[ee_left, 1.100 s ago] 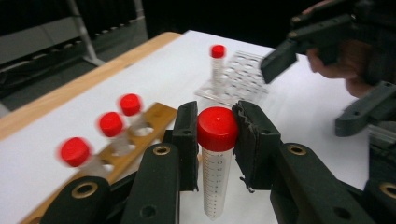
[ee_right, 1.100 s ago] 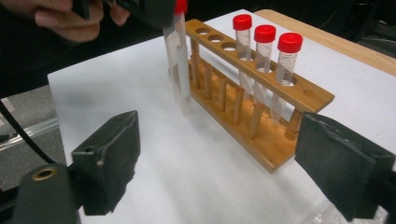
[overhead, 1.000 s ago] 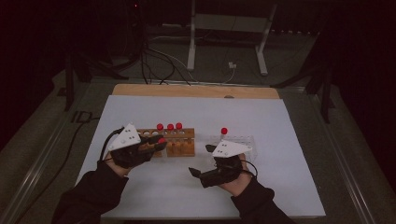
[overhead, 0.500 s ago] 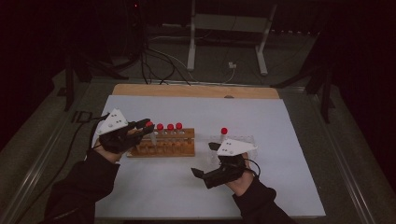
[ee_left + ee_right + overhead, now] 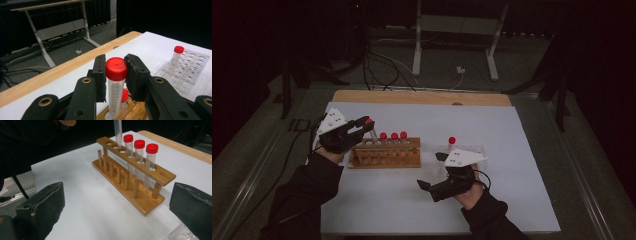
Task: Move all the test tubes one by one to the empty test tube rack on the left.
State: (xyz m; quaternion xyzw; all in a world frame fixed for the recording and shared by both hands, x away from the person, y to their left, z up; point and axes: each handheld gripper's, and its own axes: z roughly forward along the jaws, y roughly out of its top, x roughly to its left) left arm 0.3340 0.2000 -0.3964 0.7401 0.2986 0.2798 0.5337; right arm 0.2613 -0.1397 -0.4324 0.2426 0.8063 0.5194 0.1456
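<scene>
Jaws, left gripper: closed on the red cap of a lifted tube; pads press the cap from both sides, centre of the left gripper view. Jaws, right gripper: wide apart, nothing between them, having just been opening; lower centre of the high view.

Item 1, lifted tube: clear, graduated, conical tip. In the right gripper view its tip hangs at the top of the frame, just above the empty holes at the far end of the wooden rack. Free of the rack; tilted slightly.

Item 2, wooden rack: centre-left of the high view, on the white mat. Three red-capped tubes stand upright in neighbouring holes.

Item 3, clear plastic rack: centre-right of the high view, one capped tube upright in it.

Step in hand, as judged: a tube carried at the wooden rack's end, either just drawn out or about to be seated.

Next move calls for: keeping the tube upright, a firm hold on the cap, and a tip aligned with its target hole before lowering.
</scene>
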